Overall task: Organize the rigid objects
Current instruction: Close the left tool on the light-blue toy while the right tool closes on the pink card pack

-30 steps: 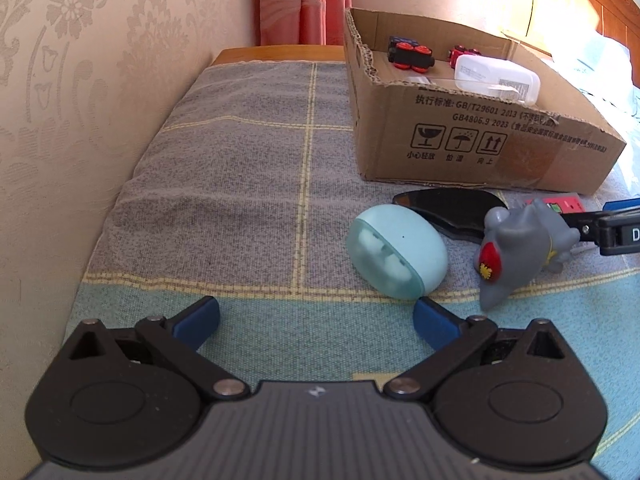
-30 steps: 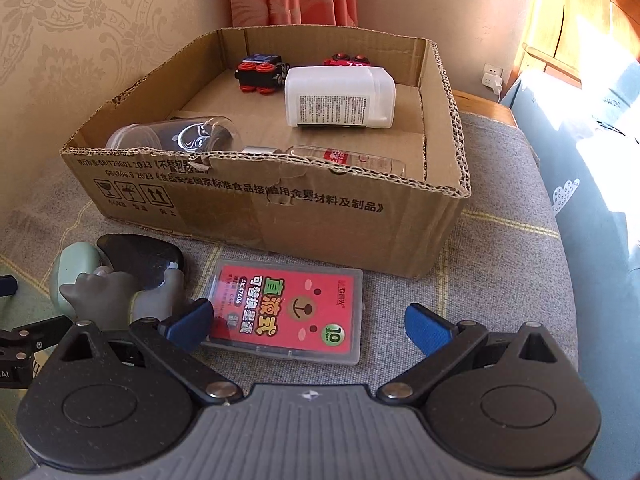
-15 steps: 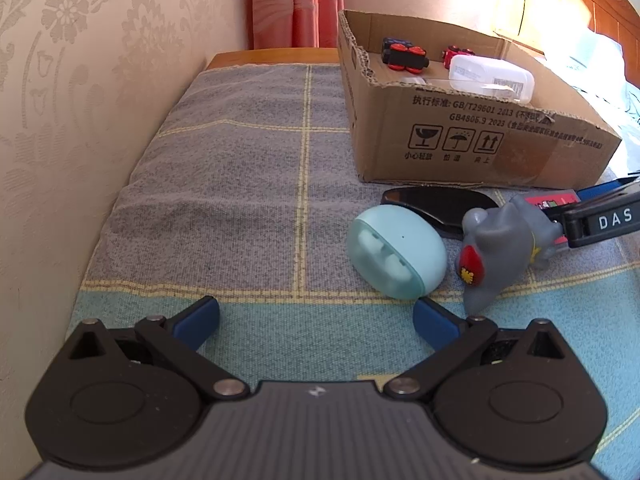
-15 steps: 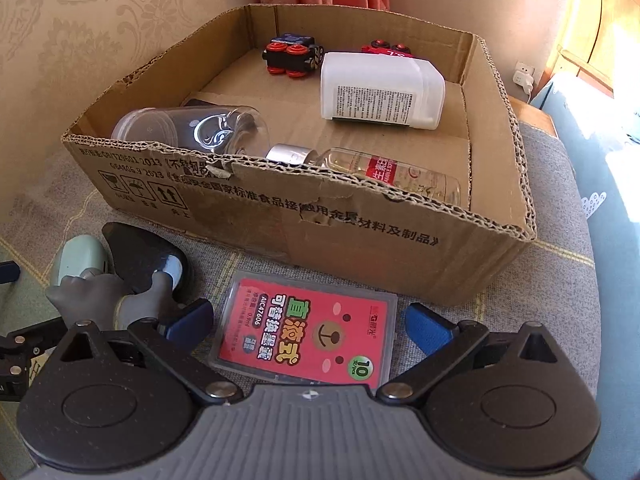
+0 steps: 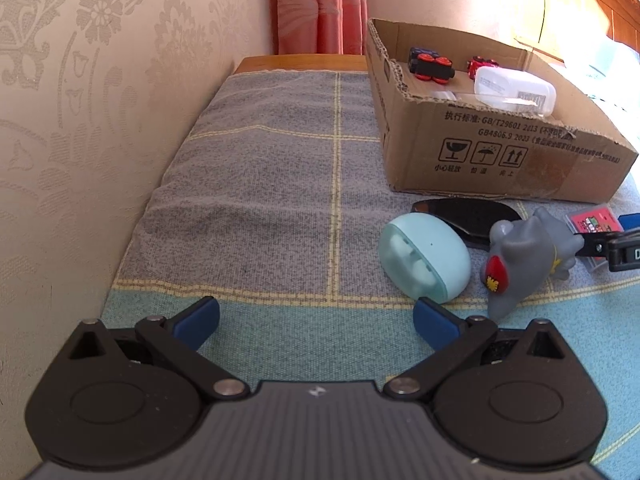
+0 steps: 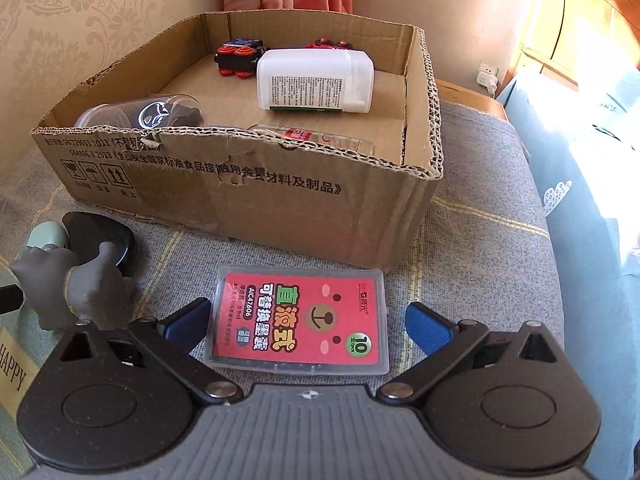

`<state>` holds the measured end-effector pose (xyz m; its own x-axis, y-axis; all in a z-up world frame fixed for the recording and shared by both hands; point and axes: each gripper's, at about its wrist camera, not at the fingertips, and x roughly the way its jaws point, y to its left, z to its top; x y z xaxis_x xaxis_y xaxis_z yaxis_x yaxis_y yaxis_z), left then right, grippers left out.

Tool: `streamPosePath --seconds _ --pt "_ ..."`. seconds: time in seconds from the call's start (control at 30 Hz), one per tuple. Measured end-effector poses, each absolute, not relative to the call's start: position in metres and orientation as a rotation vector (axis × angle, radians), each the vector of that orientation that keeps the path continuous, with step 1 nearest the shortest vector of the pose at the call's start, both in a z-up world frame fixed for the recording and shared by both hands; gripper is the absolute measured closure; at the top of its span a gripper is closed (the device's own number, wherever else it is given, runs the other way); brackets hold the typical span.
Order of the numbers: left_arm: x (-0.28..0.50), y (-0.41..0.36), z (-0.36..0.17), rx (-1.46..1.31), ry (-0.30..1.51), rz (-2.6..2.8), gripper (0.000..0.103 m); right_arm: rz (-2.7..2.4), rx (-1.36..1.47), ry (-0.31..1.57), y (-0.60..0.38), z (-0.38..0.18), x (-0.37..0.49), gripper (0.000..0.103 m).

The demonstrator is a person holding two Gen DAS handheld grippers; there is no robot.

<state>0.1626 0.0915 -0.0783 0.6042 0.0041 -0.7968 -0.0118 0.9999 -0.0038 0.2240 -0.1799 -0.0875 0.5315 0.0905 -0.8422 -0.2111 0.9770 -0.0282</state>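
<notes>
Presently right gripper fingers spread astride red ink-cartridge case, cardboard box at 12 o'clock, left gripper fingers spread, grey toy at 2 o'clock.

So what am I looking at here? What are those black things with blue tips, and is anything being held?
Those are two hand-held grabbers, each carrying a wide-angle camera looking along its fingers. One picture comes from the left gripper, one from the right gripper. Both are open and hold nothing. On the blanket lie a pale blue case, a grey toy, a black oval object and a red flat box, which sits between the right gripper's fingers. The cardboard box already holds a white bottle, toy cars and clear containers.
</notes>
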Motion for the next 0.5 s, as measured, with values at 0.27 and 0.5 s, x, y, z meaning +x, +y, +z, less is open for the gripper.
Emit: streamPosePath --seconds 0.27,0.5 --pt "0.198 0.082 -0.068 -0.116 0.88 -0.048 0.001 0.178 -0.13 0.974 -0.179 -0.088 0.22 0.0" --pt "0.215 0.075 -0.085 -0.134 0.938 -0.066 0.001 0.208 -0.142 0.959 -0.184 -0.086 0.206 0.0"
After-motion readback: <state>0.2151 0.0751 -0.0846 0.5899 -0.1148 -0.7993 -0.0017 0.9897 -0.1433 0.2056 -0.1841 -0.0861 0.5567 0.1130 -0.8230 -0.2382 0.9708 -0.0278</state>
